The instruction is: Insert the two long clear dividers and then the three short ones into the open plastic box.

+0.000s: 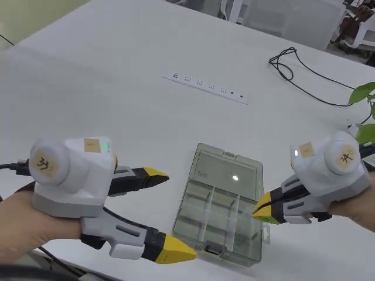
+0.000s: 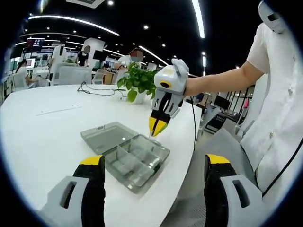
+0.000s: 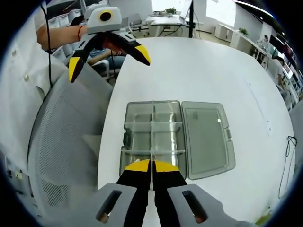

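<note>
The open clear plastic box (image 1: 183, 213) lies near the table's front edge, its lid (image 1: 228, 170) folded back on the far side. Clear dividers stand inside it, two one way and a line crossing them (image 3: 137, 139). My right gripper (image 1: 262, 212) hangs at the box's right edge, shut on a clear divider (image 3: 152, 158) seen edge-on over the box's middle. In the left gripper view that gripper (image 2: 157, 127) points down at the box (image 2: 137, 158). My left gripper (image 1: 167, 212) is left of the box, open and holding nothing; its jaws (image 3: 109, 66) spread wide.
A white power strip (image 1: 205, 86) lies mid-table and a black cable (image 1: 293, 67) loops at the back right. A green plant (image 1: 363, 93) stands at the right edge. A grey mesh chair (image 3: 61, 156) sits just off the near table edge.
</note>
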{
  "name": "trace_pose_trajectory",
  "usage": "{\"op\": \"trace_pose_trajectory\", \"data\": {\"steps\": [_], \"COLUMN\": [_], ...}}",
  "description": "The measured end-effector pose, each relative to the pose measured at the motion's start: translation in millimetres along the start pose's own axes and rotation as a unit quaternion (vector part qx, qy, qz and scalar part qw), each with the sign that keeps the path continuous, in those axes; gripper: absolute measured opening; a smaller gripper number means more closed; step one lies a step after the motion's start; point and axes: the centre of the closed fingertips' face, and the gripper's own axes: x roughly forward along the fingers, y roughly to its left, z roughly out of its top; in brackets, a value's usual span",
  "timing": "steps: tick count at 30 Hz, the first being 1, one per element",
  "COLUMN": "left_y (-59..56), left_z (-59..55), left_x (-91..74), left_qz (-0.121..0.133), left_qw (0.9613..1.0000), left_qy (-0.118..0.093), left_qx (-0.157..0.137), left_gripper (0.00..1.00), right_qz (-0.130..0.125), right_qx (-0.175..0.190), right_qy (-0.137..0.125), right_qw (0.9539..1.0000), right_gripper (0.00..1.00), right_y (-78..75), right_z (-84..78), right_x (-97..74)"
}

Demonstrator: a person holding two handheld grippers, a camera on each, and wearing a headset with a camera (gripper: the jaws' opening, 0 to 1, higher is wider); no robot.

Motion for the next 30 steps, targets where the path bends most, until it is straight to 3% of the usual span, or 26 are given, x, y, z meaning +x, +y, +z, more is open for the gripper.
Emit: {"op": "trace_pose_trajectory", "data": {"steps": [30], "left_y": [0.2], "left_z": [0.6], "left_x": [0.0], "left_qz": [0.001], "left_qw": [1.0000], "left_qy": [-0.004], "left_qx": [-0.007], "left_gripper": [0.87], "right_qz": [0.004], "right_qx": [0.008], "right_qy": [-0.005], "right_qw": [1.0000], "right_gripper": [0.03], "right_y": [-0.4], "right_z": [-14.1], "right_x": [25.9]}}
